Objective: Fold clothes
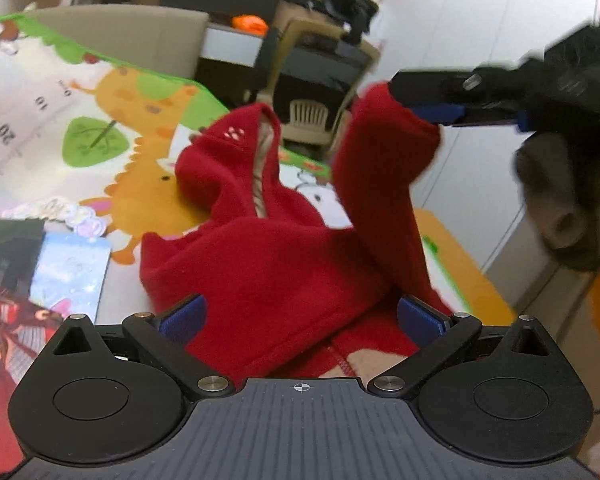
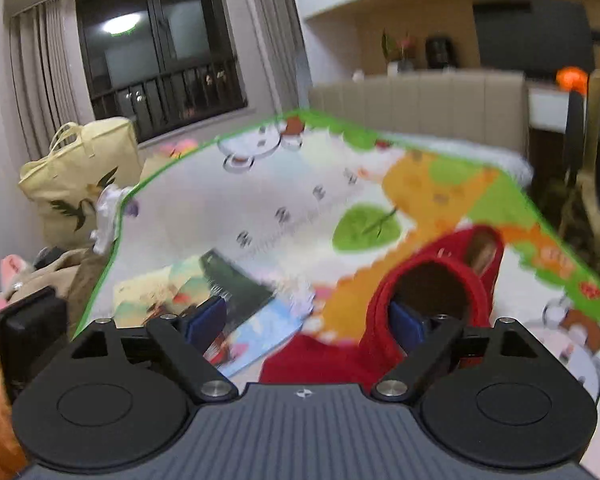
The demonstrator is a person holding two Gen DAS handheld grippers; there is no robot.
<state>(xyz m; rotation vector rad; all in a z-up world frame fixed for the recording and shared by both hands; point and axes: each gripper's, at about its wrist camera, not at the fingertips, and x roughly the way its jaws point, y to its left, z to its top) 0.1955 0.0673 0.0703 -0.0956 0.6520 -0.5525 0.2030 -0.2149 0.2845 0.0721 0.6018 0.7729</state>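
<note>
So I'm looking at a small red fleece hoodie (image 1: 284, 256) lying on a cartoon play mat (image 1: 112, 148) with an orange giraffe and green leaves printed on it. From the left wrist cam, my left gripper (image 1: 299, 316) has its blue-padded fingers spread wide, sitting right at the hem of the hoodie with the fabric bunched between and over them, not pinching anything. One sleeve (image 1: 384, 152) is lifted up off the mat, and the right gripper (image 1: 436, 114) comes in from the right side at the cuff end. In the right wrist cam the right gripper's fingers are spread too, and its right finger (image 2: 406, 326) looks to be poked inside the sleeve opening, so the cuff is hanging on it rather than being clamped. The picture's pretty motion-blurred there, though. The hood (image 1: 232, 152) sits on the mat farther out. There are a couple of picture books (image 2: 236, 300) lying on the mat to the left of the hoodie, and a pale yellow bag (image 2: 80, 176) off the mat's edge by the window.
</note>
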